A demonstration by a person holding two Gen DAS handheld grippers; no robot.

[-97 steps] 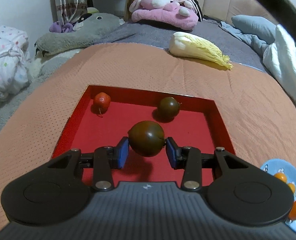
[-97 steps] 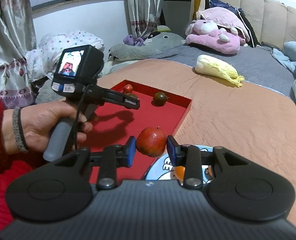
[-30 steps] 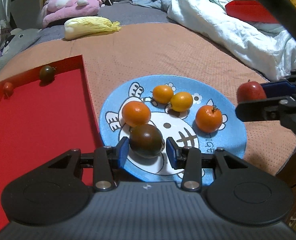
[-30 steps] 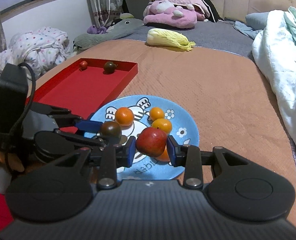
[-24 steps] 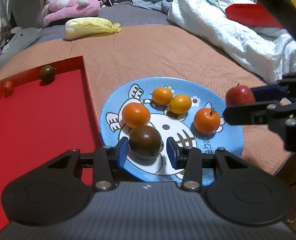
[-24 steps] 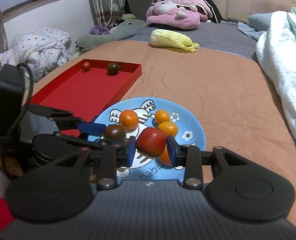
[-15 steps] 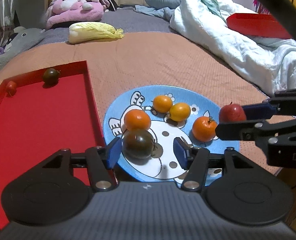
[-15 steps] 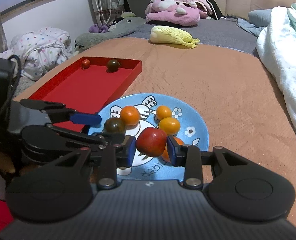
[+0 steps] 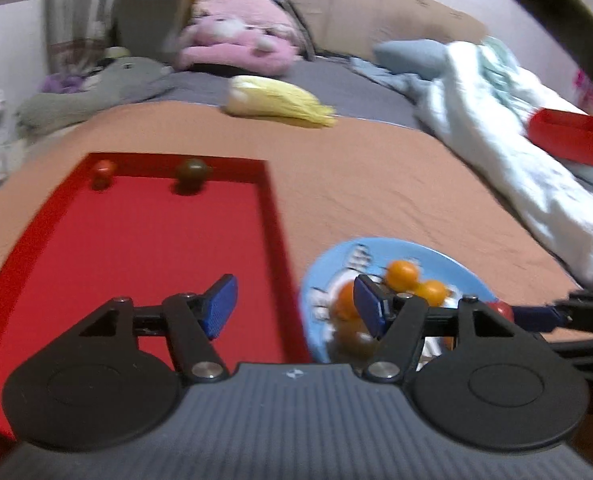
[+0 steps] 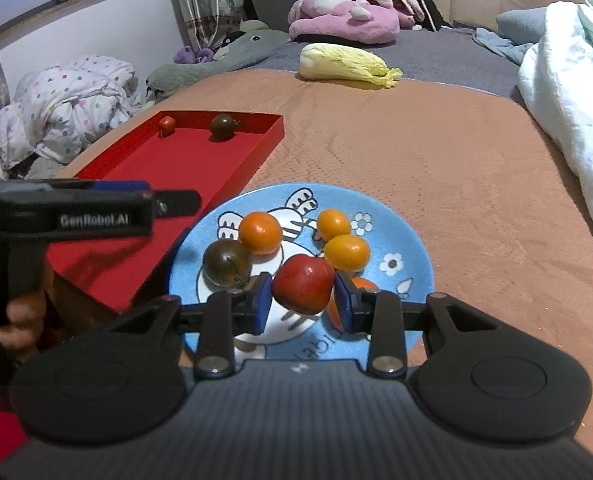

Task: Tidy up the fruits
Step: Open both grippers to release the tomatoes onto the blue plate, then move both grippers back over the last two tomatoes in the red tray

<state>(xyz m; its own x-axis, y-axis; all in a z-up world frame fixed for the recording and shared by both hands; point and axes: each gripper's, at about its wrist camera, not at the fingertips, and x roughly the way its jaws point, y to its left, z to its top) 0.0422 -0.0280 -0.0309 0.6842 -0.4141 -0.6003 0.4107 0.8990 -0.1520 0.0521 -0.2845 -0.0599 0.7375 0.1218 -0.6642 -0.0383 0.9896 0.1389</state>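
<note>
My left gripper is open and empty, over the right edge of the red tray, left of the blue plate. The left wrist view is blurred. My right gripper is shut on a red tomato and holds it just above the blue plate. On the plate lie a dark tomato and several oranges. In the tray's far end sit a small red tomato and a dark tomato.
A napa cabbage lies on the orange blanket beyond the plate. A white duvet is heaped at the right. Plush toys lie at the back. A second red tray rests on the duvet.
My left gripper has opened, left the dark tomato on the plate and swung left over the tray's edge. My right gripper has lowered the red tomato closer to the plate.
</note>
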